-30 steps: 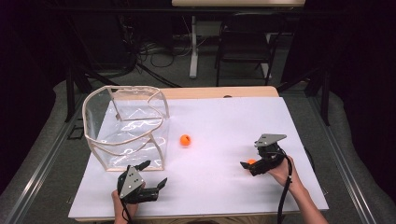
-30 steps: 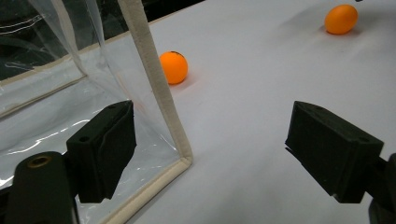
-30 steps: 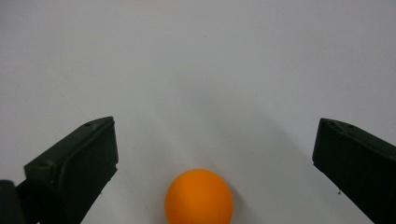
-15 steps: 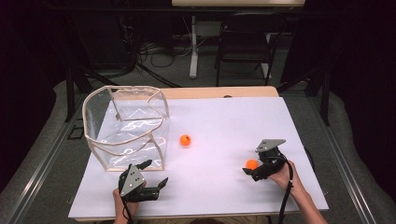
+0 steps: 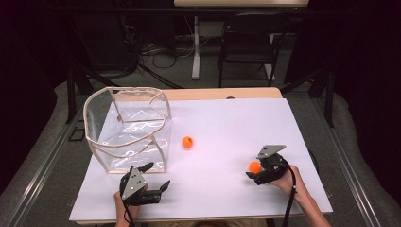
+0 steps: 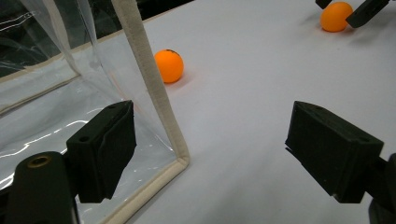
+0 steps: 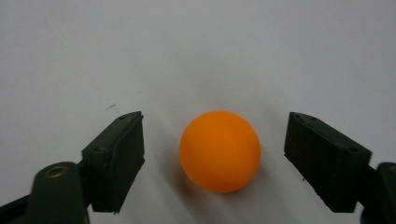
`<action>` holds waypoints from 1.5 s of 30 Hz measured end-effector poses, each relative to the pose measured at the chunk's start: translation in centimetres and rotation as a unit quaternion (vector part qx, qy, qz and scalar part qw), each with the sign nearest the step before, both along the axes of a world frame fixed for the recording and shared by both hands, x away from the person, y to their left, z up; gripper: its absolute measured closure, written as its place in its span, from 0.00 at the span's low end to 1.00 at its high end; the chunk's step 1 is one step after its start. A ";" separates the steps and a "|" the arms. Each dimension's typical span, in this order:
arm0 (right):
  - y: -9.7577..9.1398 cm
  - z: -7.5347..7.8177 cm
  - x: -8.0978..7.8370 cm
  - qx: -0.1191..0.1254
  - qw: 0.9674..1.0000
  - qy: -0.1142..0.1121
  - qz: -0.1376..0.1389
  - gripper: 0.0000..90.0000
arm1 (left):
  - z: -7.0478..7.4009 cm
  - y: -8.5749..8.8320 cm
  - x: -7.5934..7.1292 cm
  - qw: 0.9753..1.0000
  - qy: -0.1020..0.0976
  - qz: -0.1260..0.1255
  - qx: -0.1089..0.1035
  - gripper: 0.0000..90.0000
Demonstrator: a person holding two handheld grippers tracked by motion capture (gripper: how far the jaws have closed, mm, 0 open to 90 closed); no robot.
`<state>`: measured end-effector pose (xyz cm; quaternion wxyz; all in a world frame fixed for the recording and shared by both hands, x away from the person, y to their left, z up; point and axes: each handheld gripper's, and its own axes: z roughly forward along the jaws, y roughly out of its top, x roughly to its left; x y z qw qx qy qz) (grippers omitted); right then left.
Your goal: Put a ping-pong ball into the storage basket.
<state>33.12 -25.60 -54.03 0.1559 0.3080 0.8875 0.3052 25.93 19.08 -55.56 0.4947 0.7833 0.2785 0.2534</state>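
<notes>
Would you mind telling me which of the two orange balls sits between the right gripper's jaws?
The orange ball near the table's right edge, between the right gripper's closing jaws, untouched. The other ball lies beside the clear bag.

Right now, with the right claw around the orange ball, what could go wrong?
The right claw has just been closing, but gaps remain on both sides of the small round orange ball; an uneven squeeze could push it away across the smooth white table sheet. The clear plastic bag with beige trim looks floppy and may tip when the ball is dropped in.
</notes>
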 end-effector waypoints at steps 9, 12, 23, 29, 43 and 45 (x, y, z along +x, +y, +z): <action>0.1 0.0 -0.1 -0.011 1.000 0.003 0.000 0.44 | 0.0 0.0 0.0 1.000 0.000 -0.002 0.000 0.18; 0.2 -0.1 -0.1 -0.019 1.000 0.005 0.000 0.52 | 0.0 0.0 0.0 1.000 0.000 -0.003 0.003 0.18; 0.2 0.5 -0.4 -0.009 1.000 -0.009 0.003 0.56 | 0.0 -0.1 0.0 1.000 -0.001 -0.005 0.004 0.18; 0.3 0.9 -0.7 0.000 1.000 -0.018 0.006 0.56 | 0.0 -0.2 0.0 1.000 -0.002 -0.010 0.004 0.18; 0.5 1.8 -1.1 0.039 0.998 -0.047 0.020 0.56 | 0.1 -0.2 -0.1 1.000 -0.003 -0.009 0.004 0.18; 0.6 1.9 -1.1 0.043 0.998 -0.050 0.020 0.56 | 0.1 -0.2 -0.1 1.000 -0.003 -0.009 0.003 0.18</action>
